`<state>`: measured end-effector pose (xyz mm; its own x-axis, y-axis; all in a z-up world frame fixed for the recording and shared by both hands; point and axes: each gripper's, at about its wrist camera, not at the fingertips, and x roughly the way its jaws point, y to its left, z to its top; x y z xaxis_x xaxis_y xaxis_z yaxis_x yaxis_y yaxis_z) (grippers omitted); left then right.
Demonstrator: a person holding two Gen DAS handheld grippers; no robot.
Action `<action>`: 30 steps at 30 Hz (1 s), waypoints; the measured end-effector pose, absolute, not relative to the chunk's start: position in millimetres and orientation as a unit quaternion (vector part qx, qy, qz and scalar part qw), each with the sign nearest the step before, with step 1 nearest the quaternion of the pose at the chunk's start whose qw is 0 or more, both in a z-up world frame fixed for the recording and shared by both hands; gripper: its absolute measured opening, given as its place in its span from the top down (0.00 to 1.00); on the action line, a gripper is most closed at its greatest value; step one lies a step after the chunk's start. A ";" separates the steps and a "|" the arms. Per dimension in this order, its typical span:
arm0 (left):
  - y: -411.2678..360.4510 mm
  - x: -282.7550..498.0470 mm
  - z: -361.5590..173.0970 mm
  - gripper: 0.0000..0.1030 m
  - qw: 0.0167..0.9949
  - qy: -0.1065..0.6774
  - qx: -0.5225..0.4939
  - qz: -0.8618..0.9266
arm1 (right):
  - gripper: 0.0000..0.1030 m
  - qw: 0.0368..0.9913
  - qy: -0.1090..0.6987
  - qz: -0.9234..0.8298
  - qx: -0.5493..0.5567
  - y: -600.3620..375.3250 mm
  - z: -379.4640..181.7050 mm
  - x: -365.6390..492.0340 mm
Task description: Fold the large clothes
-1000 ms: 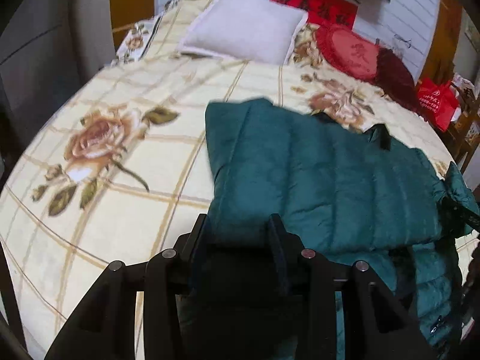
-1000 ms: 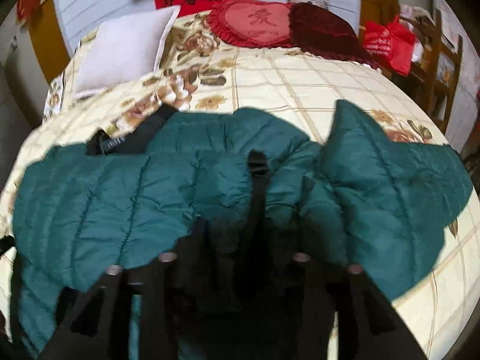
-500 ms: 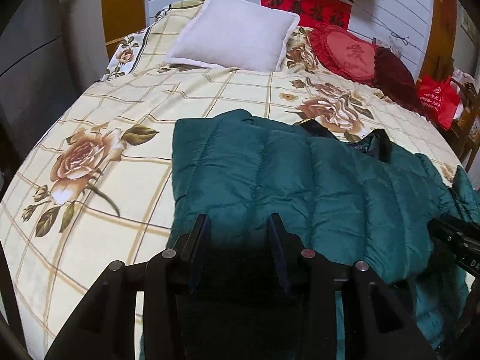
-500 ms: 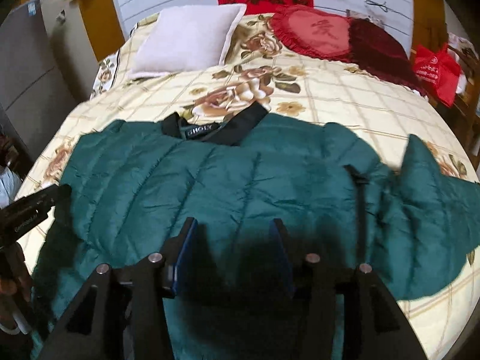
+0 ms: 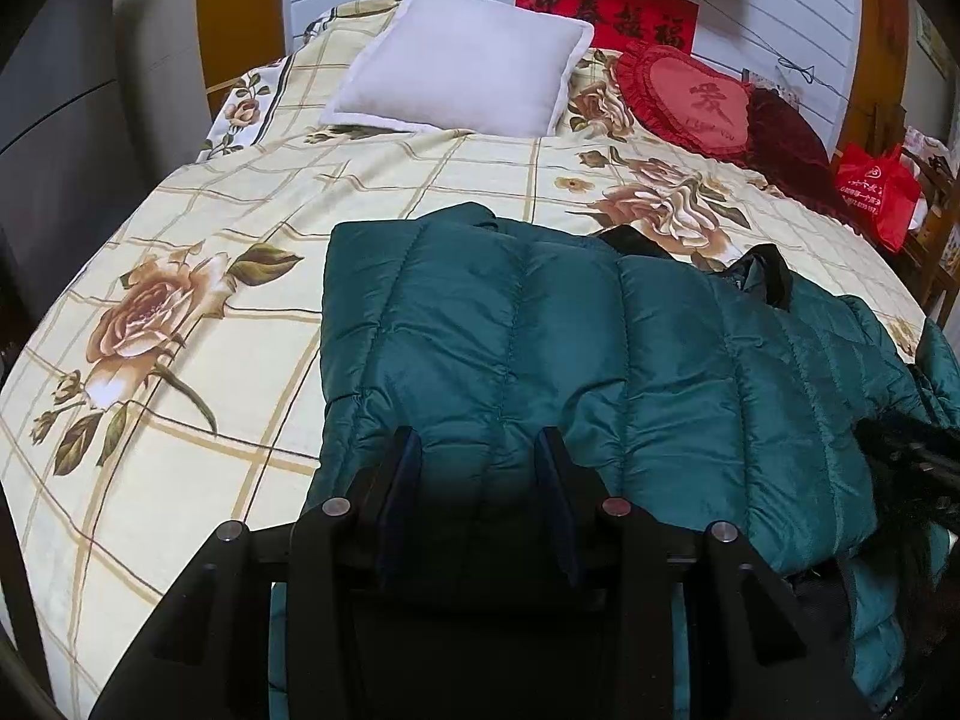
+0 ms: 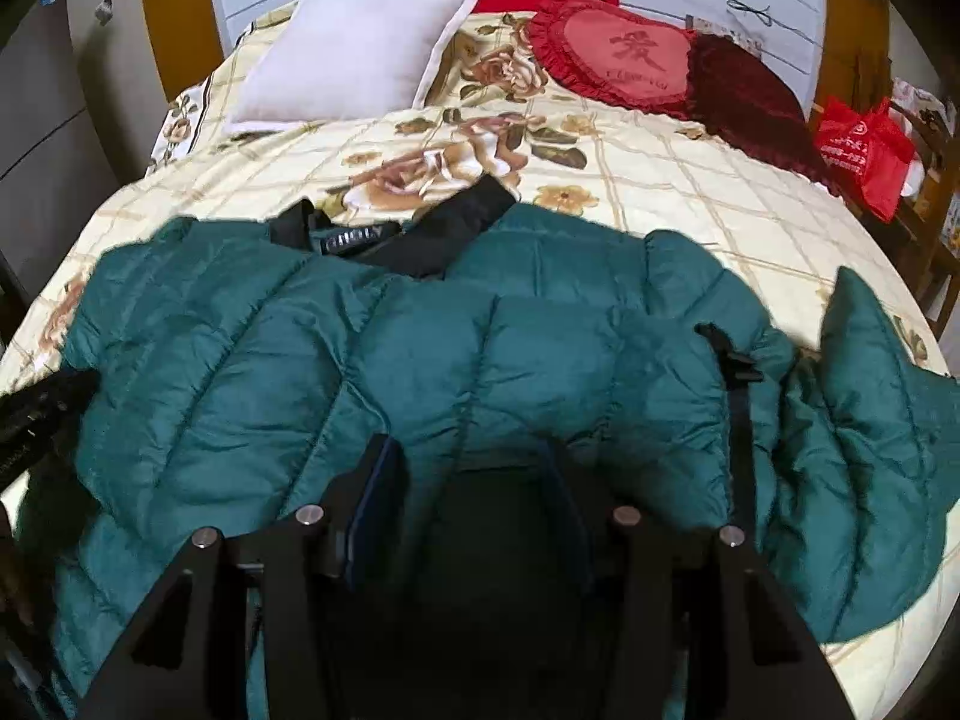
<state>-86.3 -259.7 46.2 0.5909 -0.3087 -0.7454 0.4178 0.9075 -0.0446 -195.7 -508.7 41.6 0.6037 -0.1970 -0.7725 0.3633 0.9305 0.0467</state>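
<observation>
A dark green quilted puffer jacket [image 5: 600, 360] lies spread across the near part of the bed, its black collar [image 6: 414, 240] toward the pillows. It also fills the right wrist view [image 6: 480, 372], with one sleeve [image 6: 870, 420] out to the right. My left gripper [image 5: 480, 450] is open over the jacket's near left hem, fingers apart with fabric between and below them. My right gripper [image 6: 474, 456] is open over the jacket's near middle hem. The other gripper shows at the frame edge in each view [image 5: 912, 462] [image 6: 36, 414].
The bed has a cream floral checked cover [image 5: 198, 312]. A white pillow [image 5: 468, 66], a red heart cushion [image 5: 696, 102] and a dark red cushion [image 5: 786, 138] lie at the head. A red bag [image 5: 876, 192] hangs on a wooden chair at the right. Grey cabinets [image 5: 54, 120] stand on the left.
Both grippers have pulled back toward the near edge and opened, letting the jacket go. The jacket has settled flatter on the bed, and its right sleeve has dropped down.
</observation>
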 end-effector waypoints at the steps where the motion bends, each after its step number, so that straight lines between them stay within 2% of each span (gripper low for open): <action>1: -259.7 -86.2 46.0 0.51 0.889 0.403 0.068 -0.204 | 0.49 0.895 0.407 -0.152 0.105 -506.6 47.5 -199.2; 8: -259.9 -85.8 45.7 0.51 0.889 0.403 0.068 -0.204 | 0.45 0.904 0.399 -0.115 0.098 -481.7 62.6 -195.2; 12: -260.1 -86.4 45.9 0.50 0.890 0.403 0.069 -0.204 | 0.44 0.893 0.430 -0.119 0.063 -468.5 43.4 -181.2; 16: -262.7 -88.1 47.0 0.50 0.891 0.400 0.082 -0.199 | 0.39 0.889 0.436 -0.122 0.066 -473.7 29.6 -175.9; 30: -263.5 -131.3 76.0 0.51 0.898 0.370 0.089 -0.221 | 0.39 0.893 0.416 -0.164 0.050 -492.0 64.5 -230.6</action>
